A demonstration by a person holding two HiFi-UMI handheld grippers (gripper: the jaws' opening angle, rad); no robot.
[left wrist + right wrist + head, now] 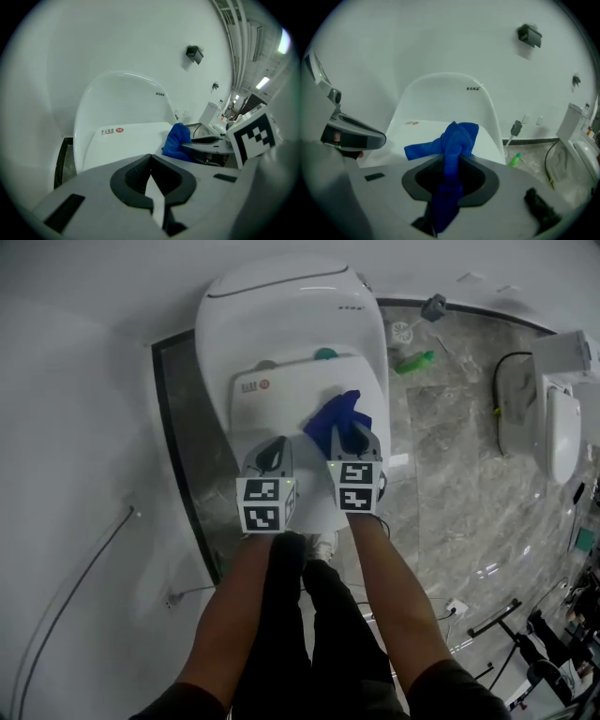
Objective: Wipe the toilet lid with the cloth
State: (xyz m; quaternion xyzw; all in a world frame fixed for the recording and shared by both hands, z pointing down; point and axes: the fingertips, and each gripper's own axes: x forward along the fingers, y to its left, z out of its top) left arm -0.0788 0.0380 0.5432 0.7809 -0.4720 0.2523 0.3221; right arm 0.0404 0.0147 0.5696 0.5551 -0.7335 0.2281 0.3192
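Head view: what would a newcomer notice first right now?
The bright blue cloth, bunched and clamped in the right gripper, stands out against the closed white toilet lid at mid-frame. Beside it, the left gripper is shut on nothing. A small green bottle sits on the grey marble floor, further right.

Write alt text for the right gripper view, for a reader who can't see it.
The right gripper holds a blue cloth pinched between its jaws, bunched over a closed white toilet lid. The left gripper shows at the left edge, and a small green bottle sits on the grey floor at the right.
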